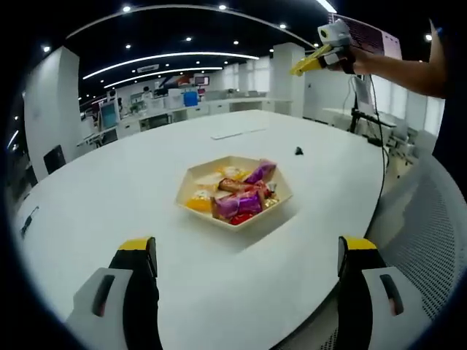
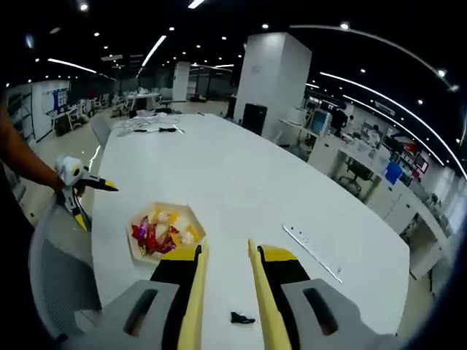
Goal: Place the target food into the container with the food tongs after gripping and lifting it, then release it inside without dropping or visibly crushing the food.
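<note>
**Both grippers off the table, nothing picked up**

The hexagonal tray (image 1: 191, 179) of wrapped snacks (image 1: 238, 195) sits on the white table (image 1: 109, 197), and everything else is placed from it. The left gripper (image 1: 248, 257) hovers short of the tray, jaws spread wide and empty. The right gripper (image 2: 224, 251) is raised beyond the tray, jaws narrowly parted, gripping nothing (a small black clip (image 2: 241, 318) lies near it). I cannot make out any tongs, so their state is unknown. Approach step: next, probably locate the tongs before reaching for food.
</note>
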The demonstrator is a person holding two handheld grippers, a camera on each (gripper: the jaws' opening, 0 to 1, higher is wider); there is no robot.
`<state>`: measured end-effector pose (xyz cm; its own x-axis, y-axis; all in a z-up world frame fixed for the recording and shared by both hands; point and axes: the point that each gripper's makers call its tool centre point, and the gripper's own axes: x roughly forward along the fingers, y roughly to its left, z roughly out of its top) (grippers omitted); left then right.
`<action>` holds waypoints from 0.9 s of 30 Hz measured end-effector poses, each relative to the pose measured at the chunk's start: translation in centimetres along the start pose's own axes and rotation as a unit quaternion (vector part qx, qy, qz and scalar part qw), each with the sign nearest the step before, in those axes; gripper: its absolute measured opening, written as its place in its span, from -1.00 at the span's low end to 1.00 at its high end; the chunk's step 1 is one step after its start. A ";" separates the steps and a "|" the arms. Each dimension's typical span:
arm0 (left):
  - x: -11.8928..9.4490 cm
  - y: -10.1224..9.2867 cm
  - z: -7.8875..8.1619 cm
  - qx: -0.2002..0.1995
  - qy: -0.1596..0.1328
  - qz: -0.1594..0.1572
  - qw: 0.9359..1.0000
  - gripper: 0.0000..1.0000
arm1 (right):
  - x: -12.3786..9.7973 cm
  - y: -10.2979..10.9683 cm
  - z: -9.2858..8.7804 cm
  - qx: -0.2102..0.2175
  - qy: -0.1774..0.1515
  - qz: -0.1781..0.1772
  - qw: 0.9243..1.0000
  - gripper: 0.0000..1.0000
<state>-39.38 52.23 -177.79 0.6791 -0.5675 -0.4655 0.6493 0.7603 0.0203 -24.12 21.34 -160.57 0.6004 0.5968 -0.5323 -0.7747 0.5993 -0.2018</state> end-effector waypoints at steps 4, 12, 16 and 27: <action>0.0 0.3 -0.2 -0.016 0.005 -0.001 1.000 0.99 | -0.9 -1.6 -1.2 0.022 -0.002 -0.028 0.999 -0.41; -0.3 -1.2 1.5 -0.048 -0.021 -0.030 0.998 0.99 | -1.7 -3.8 -3.9 0.056 0.000 -0.093 0.994 -0.40; -0.4 -2.0 1.3 -0.032 -0.017 -0.041 0.999 0.99 | -1.6 -4.3 -6.2 0.055 0.024 -0.118 0.991 -0.40; 0.1 -1.6 0.1 0.014 0.005 -0.022 1.000 0.98 | -0.4 -4.5 -10.3 0.101 0.040 -0.155 0.982 -0.40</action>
<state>-40.33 50.93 -177.72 0.6469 -0.5965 -0.4751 0.6872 0.7261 0.0241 -22.91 12.86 -167.94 0.7772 0.3300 -0.5357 -0.4971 0.8441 -0.2012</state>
